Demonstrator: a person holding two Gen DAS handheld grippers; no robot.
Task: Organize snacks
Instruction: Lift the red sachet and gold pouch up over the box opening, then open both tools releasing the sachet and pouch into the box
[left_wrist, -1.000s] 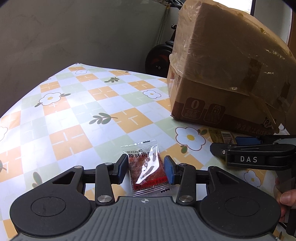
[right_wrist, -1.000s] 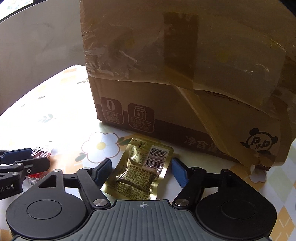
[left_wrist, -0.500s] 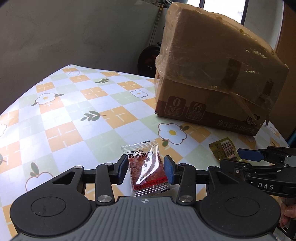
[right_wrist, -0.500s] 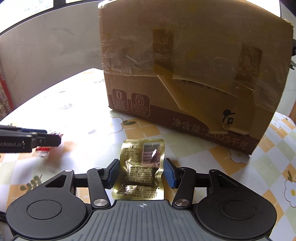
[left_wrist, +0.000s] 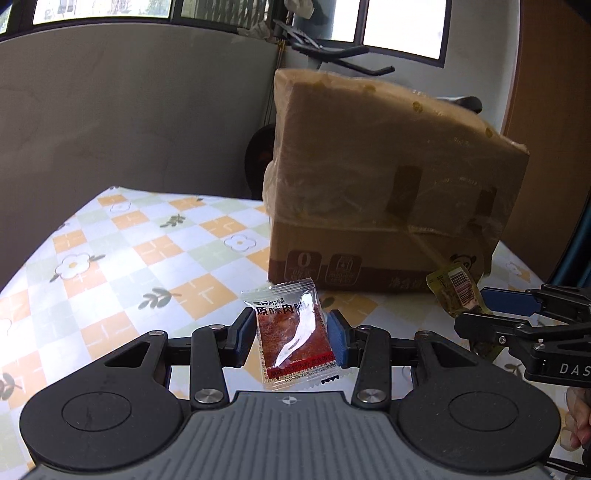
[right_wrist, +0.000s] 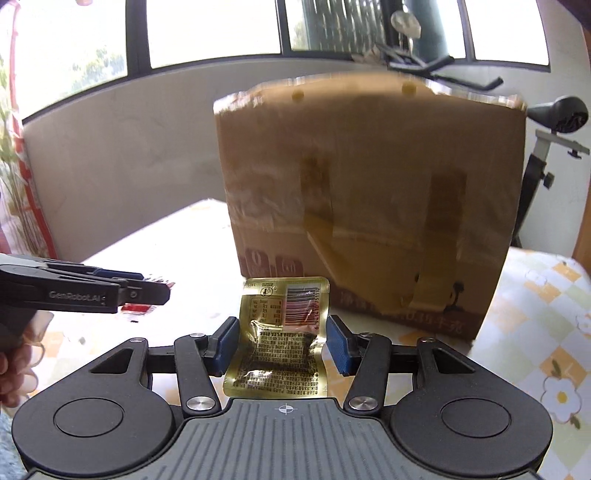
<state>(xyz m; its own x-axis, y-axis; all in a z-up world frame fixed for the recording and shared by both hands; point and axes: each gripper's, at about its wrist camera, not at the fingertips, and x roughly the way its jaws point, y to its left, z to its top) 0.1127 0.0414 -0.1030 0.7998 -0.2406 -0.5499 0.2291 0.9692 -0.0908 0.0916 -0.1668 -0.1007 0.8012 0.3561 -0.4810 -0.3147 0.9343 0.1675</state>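
Note:
My left gripper (left_wrist: 291, 338) is shut on a clear packet of red-brown dried meat (left_wrist: 293, 334) and holds it above the table. My right gripper (right_wrist: 282, 341) is shut on a gold foil snack packet (right_wrist: 284, 339) with a barcode, also lifted. The gold packet (left_wrist: 456, 290) and the right gripper (left_wrist: 517, 317) show at the right of the left wrist view. The left gripper (right_wrist: 147, 291) shows at the left of the right wrist view. A taped cardboard box (left_wrist: 384, 206) stands ahead of both grippers; it fills the middle of the right wrist view (right_wrist: 369, 199).
The table wears a checked cloth with flowers (left_wrist: 147, 258). A grey wall (left_wrist: 129, 129) and windows lie behind it. An exercise bike (right_wrist: 554, 147) stands behind the box at the right.
Both grippers have risen and drawn back from the box with their packets. The box now looks smaller and farther, and its top edge and the windows have come into view.

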